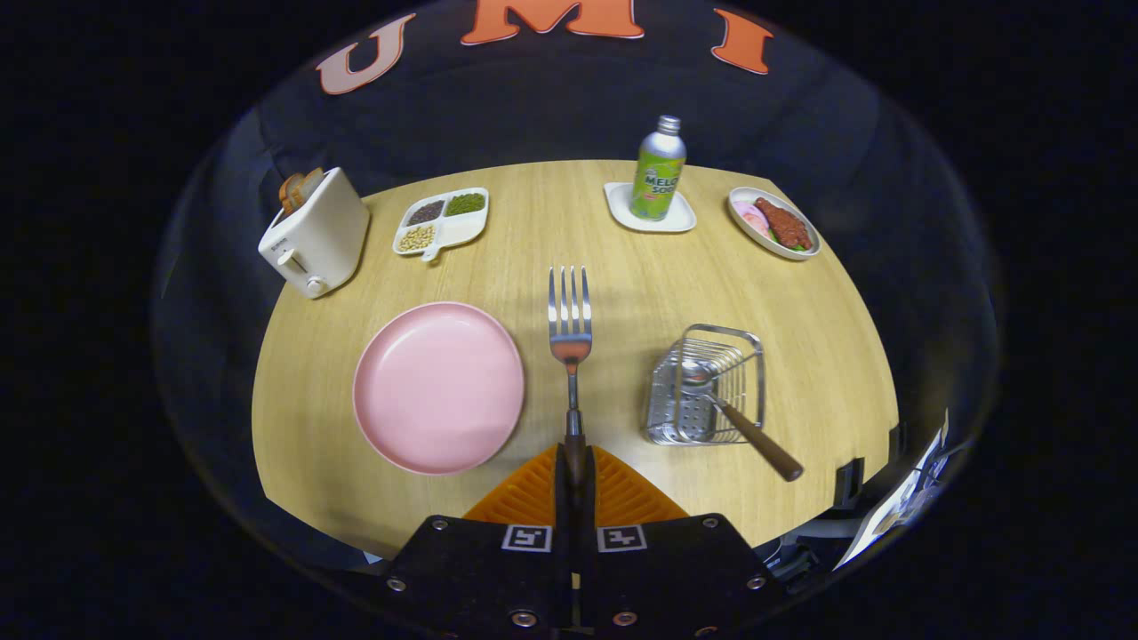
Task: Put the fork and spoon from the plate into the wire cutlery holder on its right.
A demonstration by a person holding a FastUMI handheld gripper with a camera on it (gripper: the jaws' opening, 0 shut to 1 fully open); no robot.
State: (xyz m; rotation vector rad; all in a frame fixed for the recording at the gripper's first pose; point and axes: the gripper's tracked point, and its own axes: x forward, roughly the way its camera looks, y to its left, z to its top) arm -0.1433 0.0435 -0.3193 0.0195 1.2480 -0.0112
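Observation:
My gripper [573, 462] is shut on the dark handle of the fork [569, 329], which sticks straight out ahead of the fingers, tines pointing away, lifted above the table. The bare pink plate [438, 385] lies just to the left of the fork. To the right stands the wire cutlery holder [707, 384]. The spoon [725, 404] rests inside it, bowl down in the basket, its brown handle leaning out over the near rim toward me.
On the round wooden table [800, 356], a white toaster [316, 236] with bread sits far left, next to a divided dish of beans [442, 222]. A green bottle [659, 171] on a white coaster and a plate of food [772, 222] stand at the far right.

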